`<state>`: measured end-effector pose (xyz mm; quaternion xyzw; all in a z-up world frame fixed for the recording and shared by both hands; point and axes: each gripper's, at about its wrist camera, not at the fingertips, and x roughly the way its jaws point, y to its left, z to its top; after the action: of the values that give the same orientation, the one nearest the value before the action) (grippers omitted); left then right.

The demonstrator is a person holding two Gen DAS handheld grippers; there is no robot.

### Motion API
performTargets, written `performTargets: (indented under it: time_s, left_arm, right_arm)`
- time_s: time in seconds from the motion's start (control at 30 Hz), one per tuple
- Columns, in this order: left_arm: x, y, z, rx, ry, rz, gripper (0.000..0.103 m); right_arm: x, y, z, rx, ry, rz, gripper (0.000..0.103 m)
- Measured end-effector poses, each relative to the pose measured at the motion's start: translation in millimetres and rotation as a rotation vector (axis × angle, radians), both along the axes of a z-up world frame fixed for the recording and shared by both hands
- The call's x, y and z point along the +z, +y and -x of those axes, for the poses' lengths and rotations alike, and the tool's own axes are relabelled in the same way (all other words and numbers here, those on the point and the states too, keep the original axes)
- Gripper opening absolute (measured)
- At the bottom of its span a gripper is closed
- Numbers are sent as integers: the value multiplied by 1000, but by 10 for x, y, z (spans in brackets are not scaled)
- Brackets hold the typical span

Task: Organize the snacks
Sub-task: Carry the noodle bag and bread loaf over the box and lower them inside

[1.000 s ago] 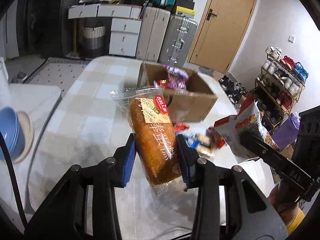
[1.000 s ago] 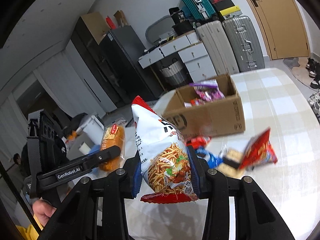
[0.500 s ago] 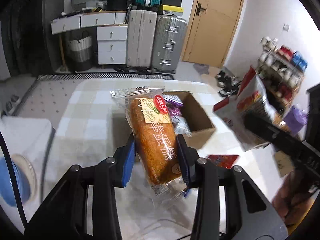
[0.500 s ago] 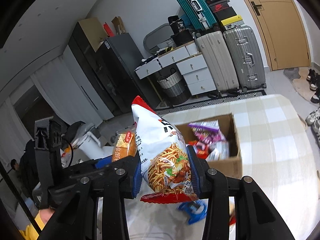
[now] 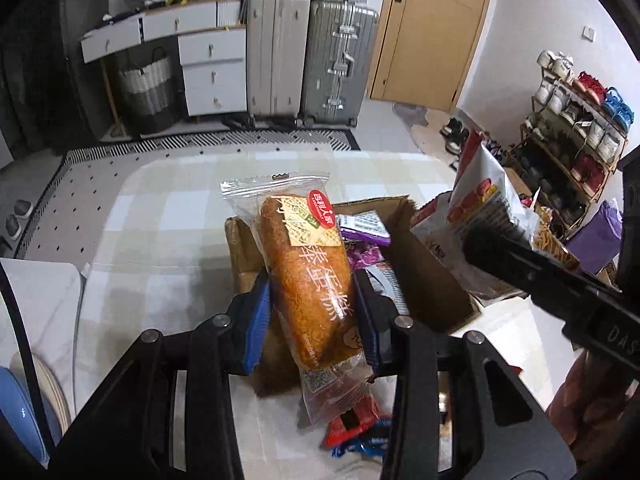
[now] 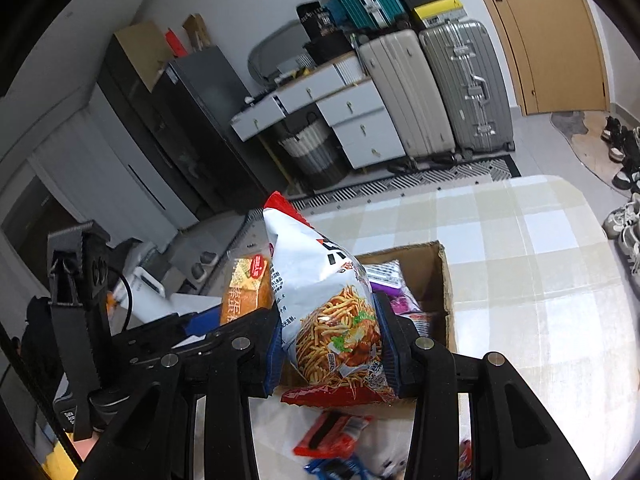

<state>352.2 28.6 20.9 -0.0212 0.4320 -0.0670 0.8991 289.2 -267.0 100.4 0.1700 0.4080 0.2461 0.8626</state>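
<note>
left tool (image 5: 312, 308) clamped on a wrapped bread loaf (image 5: 308, 276), right tool (image 6: 326, 346) gripping a noodle snack bag (image 6: 324, 300), both over the cardboard box (image 6: 444, 280) on the checkered desk (image 6: 540, 264)

Home – suitcases (image 5: 312, 52), shoe rack (image 5: 576, 128), drawer unit (image 6: 352, 120), door (image 5: 436, 28).

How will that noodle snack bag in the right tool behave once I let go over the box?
The noodle snack bag looks puffed and crinkly, so it is probably light and springy. The right tool pinches it low down, and its top stands free, so it may flop sideways on release. The cardboard box already holds packets, so it may settle on top of them.
</note>
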Motion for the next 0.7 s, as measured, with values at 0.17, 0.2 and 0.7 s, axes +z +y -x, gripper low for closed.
performTargets:
  time_s: [0.17,0.2,0.7]
  left_arm:
    - [-226,17,-355,0,39,-8,36]
    - [-273,28,-397,-2,49,-2,36]
    - [-720,4,-740,-18,91,-12,36]
  right_arm:
    - [-212,47,-139,14,30,17,40]
    - [-276,59,-181,13,42,21,40]
    - [-763,201,-327,40,139,81,40]
